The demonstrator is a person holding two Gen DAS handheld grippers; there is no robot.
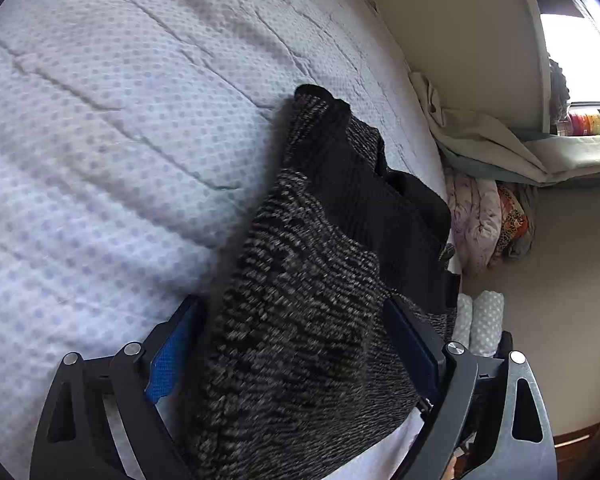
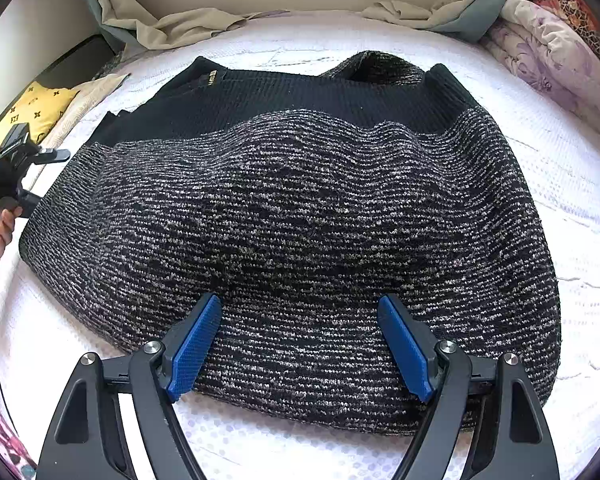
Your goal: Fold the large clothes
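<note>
A big black-and-grey knit sweater [image 2: 300, 208] lies spread on the white dotted mattress [image 2: 560, 184], its black ribbed band at the far side. My right gripper [image 2: 300, 344] hovers over the near edge of the knit, open, with the blue pads [image 2: 196, 344] wide apart and not pressing. In the left wrist view the same sweater [image 1: 300, 300] runs up between the fingers of my left gripper [image 1: 292, 344], which is open; its left pad [image 1: 172, 352] stands clear of the cloth. From the right wrist view the left gripper [image 2: 46, 178] sits at the sweater's left edge, held by a hand [image 2: 0, 224].
A purple floral quilt [image 2: 552, 52] is bunched at the far right. Crumpled beige sheets [image 2: 172, 24] line the wall behind. A yellow patterned pillow [image 2: 32, 108] lies at the left. Rolled dotted cloths [image 1: 484, 320] and a windowsill with a can [image 1: 584, 122] sit past the mattress edge.
</note>
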